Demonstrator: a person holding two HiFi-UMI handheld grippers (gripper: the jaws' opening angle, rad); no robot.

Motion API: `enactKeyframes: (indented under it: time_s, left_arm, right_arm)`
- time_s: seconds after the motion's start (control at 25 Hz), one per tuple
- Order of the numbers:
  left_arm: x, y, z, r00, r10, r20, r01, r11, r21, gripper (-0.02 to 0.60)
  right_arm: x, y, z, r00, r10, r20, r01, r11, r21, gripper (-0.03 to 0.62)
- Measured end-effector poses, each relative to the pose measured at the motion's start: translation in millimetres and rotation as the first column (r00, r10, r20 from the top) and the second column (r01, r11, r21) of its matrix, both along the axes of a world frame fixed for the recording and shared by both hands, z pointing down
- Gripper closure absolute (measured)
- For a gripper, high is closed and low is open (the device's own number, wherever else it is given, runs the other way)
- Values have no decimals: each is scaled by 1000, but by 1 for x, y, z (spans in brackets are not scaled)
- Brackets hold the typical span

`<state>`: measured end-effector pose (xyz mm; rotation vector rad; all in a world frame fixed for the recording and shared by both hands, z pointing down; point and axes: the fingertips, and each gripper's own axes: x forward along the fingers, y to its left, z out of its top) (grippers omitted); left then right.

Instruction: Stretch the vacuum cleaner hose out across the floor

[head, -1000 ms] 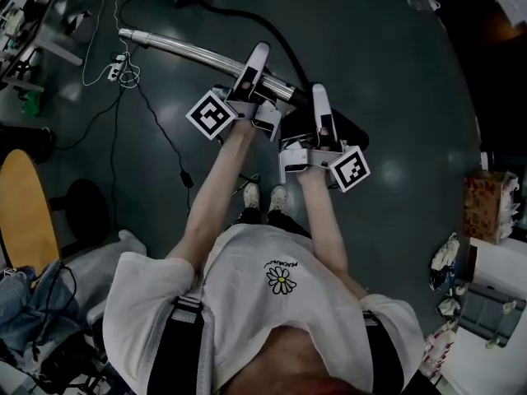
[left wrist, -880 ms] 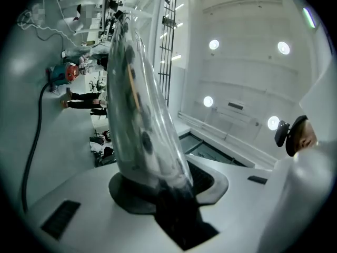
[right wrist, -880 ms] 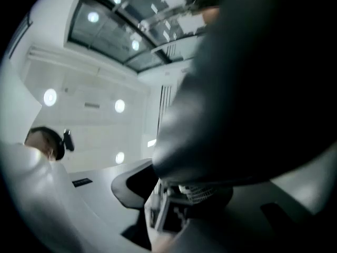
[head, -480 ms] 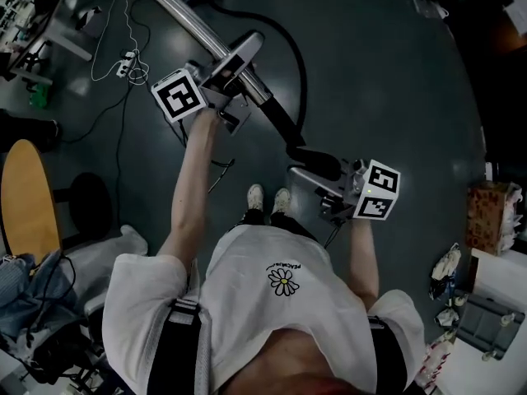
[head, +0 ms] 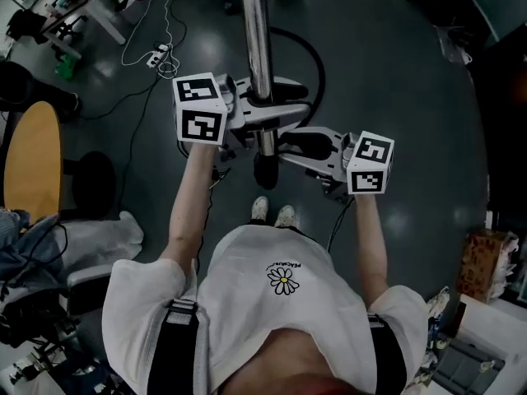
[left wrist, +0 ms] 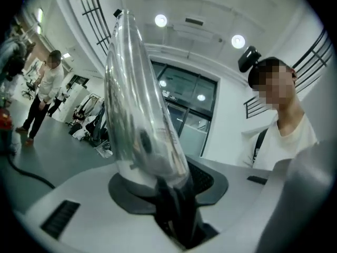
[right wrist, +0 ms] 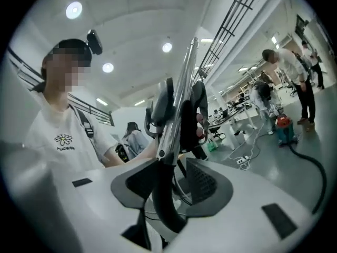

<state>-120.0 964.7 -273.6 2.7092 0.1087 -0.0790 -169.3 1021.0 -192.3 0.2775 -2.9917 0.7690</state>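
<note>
Head view: metal tube [head: 255,31] runs up-frame above the floor [head: 395,97], black hose [head: 319,68] looping behind it; left gripper [head: 273,113] and right gripper [head: 298,146] flank it. Left gripper view: jaws, just closing, clamp the tube; right gripper view: jaws, just opening, straddle the black handle [right wrist: 164,204], gap at one pad.

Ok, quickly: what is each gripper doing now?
Left gripper: just closed, shut on the metal pipe.
Right gripper: jaws just opening, open, black handle loosely between them.
</note>
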Motion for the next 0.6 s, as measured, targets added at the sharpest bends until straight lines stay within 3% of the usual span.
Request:
enactKeyframes:
  time_s: [0.2,0.44,0.6]
  left_arm:
    - [-15,45,-18,999,29,-21,-28,999,47,437]
    - [-32,76,2,997,54,52,-57,997,55,437]
    - [-33,102,16,995,89,38,-91,995,49,437]
  right_arm:
    - [-26,36,-27,970,-86,228,110,990,-92,444]
    - [-64,62,-14,983,-145,112,154,986,-69,436]
    - [-69,84,0,989,-120,87,128,988,-90,436]
